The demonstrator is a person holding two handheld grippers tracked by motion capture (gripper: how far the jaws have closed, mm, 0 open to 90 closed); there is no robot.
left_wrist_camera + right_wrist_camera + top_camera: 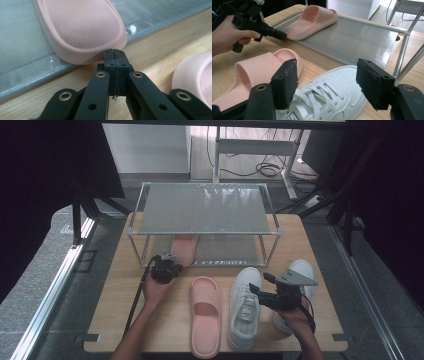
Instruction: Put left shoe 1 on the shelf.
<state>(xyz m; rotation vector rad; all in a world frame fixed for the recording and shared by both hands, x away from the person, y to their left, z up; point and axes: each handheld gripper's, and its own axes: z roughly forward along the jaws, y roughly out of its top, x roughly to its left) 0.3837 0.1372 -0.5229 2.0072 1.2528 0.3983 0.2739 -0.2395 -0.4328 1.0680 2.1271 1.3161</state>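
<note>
L tool [166,268], jaws closed on nothing, tip at heel of slide [183,249] already on rack [205,234] lower shelf, probably nudging it in. 2nd slide [205,314] and sneakers [245,307] wait on bench [120,295]. R tool [262,284] wide over sneaker. Far sneaker mostly hidden behind R hand.

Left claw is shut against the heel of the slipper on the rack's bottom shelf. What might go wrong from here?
1. The shut left claw meets the slipper on the shelf at one spot on the heel; a push may swing it crooked.
2. The heel overhangs the lower shelf edge, so it may tip out.
3. The open right claw hovers over the white sneaker and may nudge it.
</note>
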